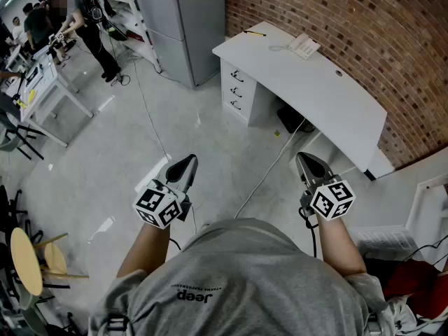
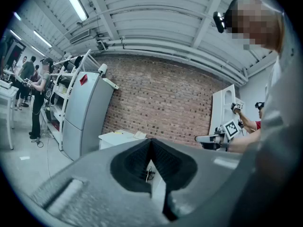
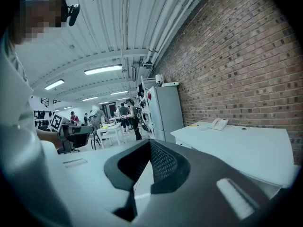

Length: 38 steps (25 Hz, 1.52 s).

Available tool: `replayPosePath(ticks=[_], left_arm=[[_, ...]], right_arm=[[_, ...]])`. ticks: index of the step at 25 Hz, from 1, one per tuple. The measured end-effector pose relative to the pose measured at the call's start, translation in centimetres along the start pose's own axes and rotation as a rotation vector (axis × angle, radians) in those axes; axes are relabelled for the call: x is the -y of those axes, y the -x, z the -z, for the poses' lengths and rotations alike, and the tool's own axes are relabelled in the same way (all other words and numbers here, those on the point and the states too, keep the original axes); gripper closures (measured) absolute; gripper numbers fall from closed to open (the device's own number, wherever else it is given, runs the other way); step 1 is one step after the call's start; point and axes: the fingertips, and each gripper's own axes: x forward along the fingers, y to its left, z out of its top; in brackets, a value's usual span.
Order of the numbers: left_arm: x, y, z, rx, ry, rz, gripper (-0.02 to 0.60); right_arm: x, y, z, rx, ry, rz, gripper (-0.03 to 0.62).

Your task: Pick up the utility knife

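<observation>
grey concrete floor spreads under a person in a grey t-shirt, who stands well back from a white surface set against the red brick wall. they hold the left gripper and the right gripper out in front of the waist, side by side and apart, both nearly level and aimed towards the surface. neither is near it.

in the left gripper view the jaws of the left gripper are pressed together at the tips, with nothing between them. the right gripper view shows the right gripper the same way: jaws closed tight and empty.

on the surface a white telephone sits close to the wall. a slim yellow thing lies near the far left corner, just left of the telephone; it is too small to tell whether it is the utility knife. three drawers fill the left end below the top. a tall grey cabinet stands just to the left, and a thin cable trails across the floor from under the surface towards the person. further off on the left, several people stand by white tables.
</observation>
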Motion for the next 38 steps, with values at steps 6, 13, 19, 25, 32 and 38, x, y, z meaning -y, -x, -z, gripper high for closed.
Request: replayPosePath(ticks=[6, 13, 19, 25, 32, 38], left_arm=[[-0.7, -0.5, 0.0, -0.001, -0.006, 0.003, 0.583], [-2.0, -0.8, -0.8, -0.015, -0.01, 0.041, 0.583], [-4.8, 0.8, -1.8, -0.017, -0.026, 0.094, 0.583], [-9.4, 2.9, -3.4, -0.023, -0.038, 0.124, 0.583], [-12.4, 3.2, -3.4, -0.021, -0.032, 0.12, 0.583], [-14.7, 1.3, -3.2, -0.041, -0.027, 0.086, 0.583]], right_arm=[[0.7, -0.7, -0.1, -0.003, -0.001, 0.004, 0.586], [-0.1, -2.3, -1.0, 0.009, -0.012, 0.016, 0.585], [-2.6, -4.6, -2.3, 0.05, -0.025, 0.048, 0.585], [-6.1, -7.2, -3.8, 0.089, -0.012, 0.092, 0.585], [-6.9, -9.4, -3.4, 0.076, -0.011, 0.106, 0.585], [-4.0, -12.2, -3.4, 0.069, -0.026, 0.096, 0.583]])
